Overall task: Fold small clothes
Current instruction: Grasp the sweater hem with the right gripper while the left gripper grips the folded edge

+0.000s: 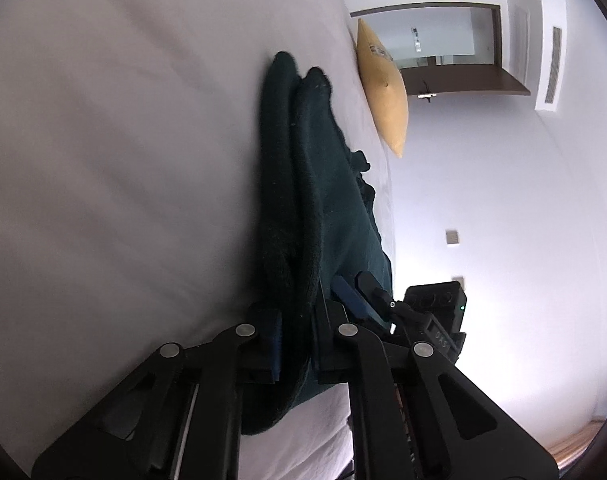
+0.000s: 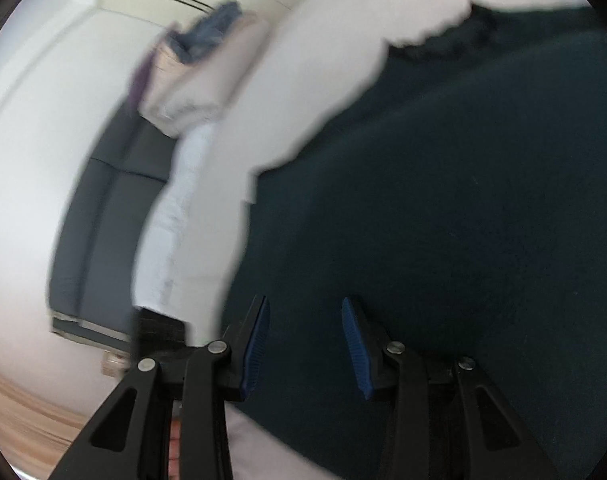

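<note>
A dark green fleecy garment is spread on the white-sheeted bed. In the left wrist view a thick, doubled edge of it is pinched between the jaws of the left gripper, pressed together on the cloth. From that pinch the garment's long axis runs straight ahead, away from the jaws, twd a yellow cushion at the bed's far side. The right gripper is seen w/ jaws spread, blue pads apart, nothing between them; the garment lies directly ahead and below, filling most of that view. Whether the pads touch the cloth cannot be told. The left is judged the holding hand, the right the freer one for the next fold. The right wrist view is motion-blurred; the garment's far hem is cut off there, and its type is not made out.
</note>
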Available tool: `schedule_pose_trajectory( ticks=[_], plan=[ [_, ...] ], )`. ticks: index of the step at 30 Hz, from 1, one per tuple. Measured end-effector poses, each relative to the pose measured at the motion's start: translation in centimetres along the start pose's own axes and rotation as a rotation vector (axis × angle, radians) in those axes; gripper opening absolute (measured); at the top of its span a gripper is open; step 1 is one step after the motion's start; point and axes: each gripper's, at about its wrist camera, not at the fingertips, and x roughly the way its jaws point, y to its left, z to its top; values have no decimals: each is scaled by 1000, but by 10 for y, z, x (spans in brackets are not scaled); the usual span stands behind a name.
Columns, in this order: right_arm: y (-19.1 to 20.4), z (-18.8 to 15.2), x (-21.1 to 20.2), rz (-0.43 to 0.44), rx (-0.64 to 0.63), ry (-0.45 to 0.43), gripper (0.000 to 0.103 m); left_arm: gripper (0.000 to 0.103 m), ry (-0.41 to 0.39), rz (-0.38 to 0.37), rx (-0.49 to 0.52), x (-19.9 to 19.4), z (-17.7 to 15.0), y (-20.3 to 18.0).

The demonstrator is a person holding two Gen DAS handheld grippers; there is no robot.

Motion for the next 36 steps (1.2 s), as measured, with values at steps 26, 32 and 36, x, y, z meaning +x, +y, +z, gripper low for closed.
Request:
schedule_pose_trajectory(
  ticks=[26,32,36],
  plan=[
    [-79,66,-109,161,75,-76,53,8,157,253,463,176,-100,-169],
    [-89,76,-105,111,128,-102,15,8,158,242,469,165,-107,-174],
    [-90,74,-128,77,101,-144,14,8,170,228,497,164,-111,-186]
  ],
)
